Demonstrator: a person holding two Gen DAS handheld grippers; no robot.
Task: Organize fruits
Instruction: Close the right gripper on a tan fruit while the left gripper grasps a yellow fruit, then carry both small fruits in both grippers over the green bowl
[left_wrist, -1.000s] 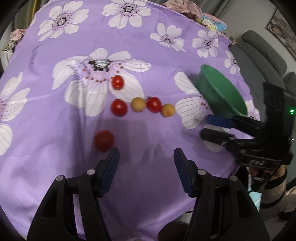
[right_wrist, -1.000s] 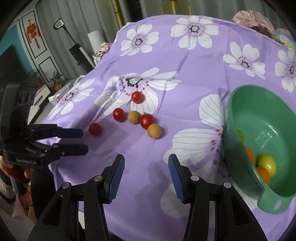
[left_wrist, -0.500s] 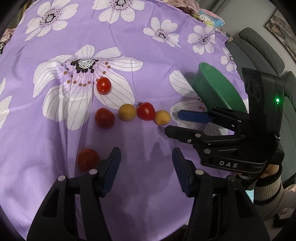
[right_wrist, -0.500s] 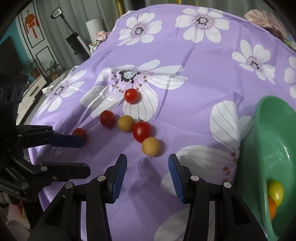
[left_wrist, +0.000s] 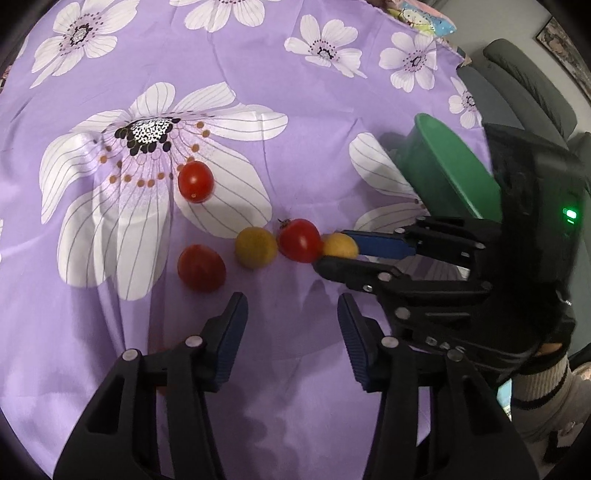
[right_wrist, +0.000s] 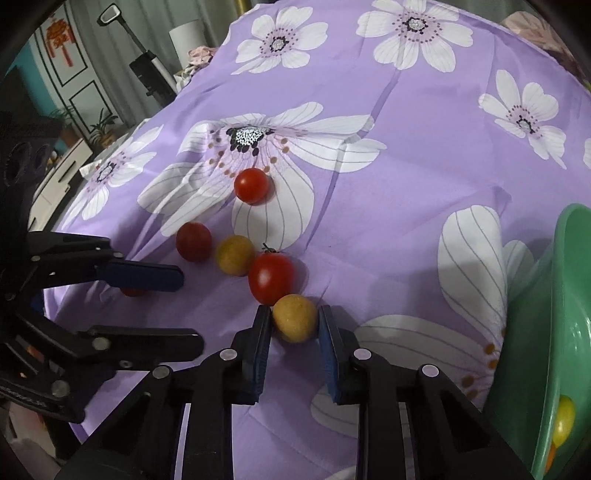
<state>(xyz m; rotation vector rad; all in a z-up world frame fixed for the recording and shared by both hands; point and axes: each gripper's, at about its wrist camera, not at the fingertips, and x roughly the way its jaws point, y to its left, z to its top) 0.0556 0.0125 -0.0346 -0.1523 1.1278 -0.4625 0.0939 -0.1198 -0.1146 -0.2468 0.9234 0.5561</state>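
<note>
Both views ride on the hand-held grippers and look steeply down along their own fingers at a purple flowered tablecloth (left_wrist: 317, 122), from close above it. The left wrist view faces the cloth from its near edge, with the left gripper (left_wrist: 291, 325) low in frame and the right gripper (left_wrist: 334, 254) entering from the right side. The right wrist view looks from further right and nearer the cloth; its own gripper sits at the bottom, the left one comes in from the left edge. Both share the row of small tomatoes (left_wrist: 299, 240) (right_wrist: 271, 277), the large white flower print and the green bowl (left_wrist: 450, 173) (right_wrist: 561, 332)
</note>
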